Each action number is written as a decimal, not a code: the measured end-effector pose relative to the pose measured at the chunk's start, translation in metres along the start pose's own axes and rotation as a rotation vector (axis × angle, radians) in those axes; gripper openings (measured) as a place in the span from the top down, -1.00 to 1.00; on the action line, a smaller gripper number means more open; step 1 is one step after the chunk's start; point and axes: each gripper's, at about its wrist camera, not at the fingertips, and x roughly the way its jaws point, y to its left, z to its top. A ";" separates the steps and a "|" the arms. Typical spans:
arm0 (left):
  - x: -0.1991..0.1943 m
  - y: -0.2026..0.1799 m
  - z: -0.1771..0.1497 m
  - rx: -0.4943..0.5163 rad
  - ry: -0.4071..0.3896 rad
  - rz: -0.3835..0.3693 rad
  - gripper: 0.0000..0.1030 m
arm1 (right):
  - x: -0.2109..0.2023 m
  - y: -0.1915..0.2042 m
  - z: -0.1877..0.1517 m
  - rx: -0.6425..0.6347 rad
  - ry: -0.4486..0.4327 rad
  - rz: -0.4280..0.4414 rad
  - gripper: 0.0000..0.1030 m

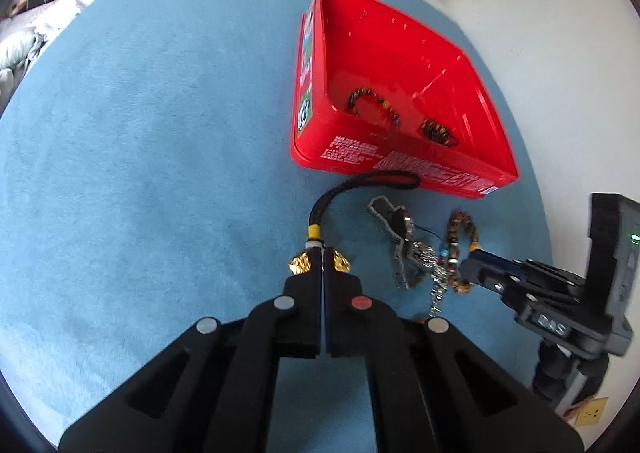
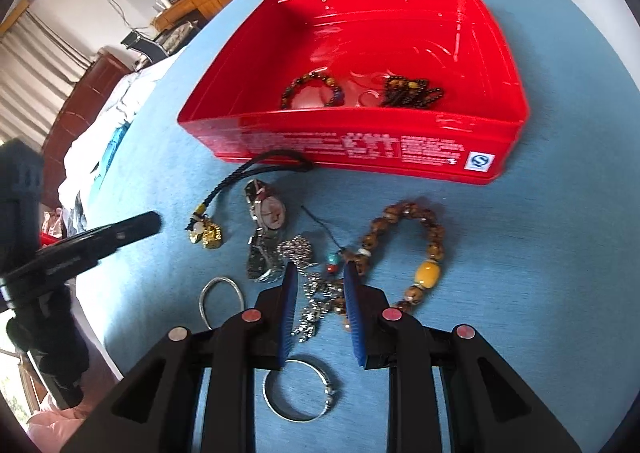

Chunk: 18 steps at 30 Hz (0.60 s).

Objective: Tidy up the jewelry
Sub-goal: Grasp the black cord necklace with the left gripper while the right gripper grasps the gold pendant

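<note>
A red box on the blue cloth holds two dark bead bracelets. My left gripper is shut on the gold charm of a black cord lying before the box. My right gripper is open over a silver chain. Beside it lie a watch, a brown bead bracelet with a yellow bead, and two silver bangles.
The blue cloth covers a round table whose edge drops off at the right in the left wrist view. A bed and wooden furniture stand beyond the table.
</note>
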 end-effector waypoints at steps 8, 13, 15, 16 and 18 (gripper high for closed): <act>0.032 -0.016 0.014 0.050 0.037 0.051 0.46 | 0.004 -0.006 0.002 0.015 0.009 -0.014 0.54; 0.051 -0.015 0.017 0.055 0.075 0.079 0.77 | 0.008 -0.007 0.003 0.017 0.017 -0.009 0.54; 0.050 -0.012 0.017 0.040 0.073 0.067 0.82 | 0.011 -0.005 0.004 0.013 0.023 -0.007 0.54; 0.049 -0.009 0.017 0.029 0.071 0.057 0.82 | 0.012 -0.004 0.004 0.010 0.026 -0.005 0.54; 0.043 -0.004 0.016 0.014 0.059 0.047 0.83 | 0.015 0.001 0.005 0.000 0.034 -0.002 0.54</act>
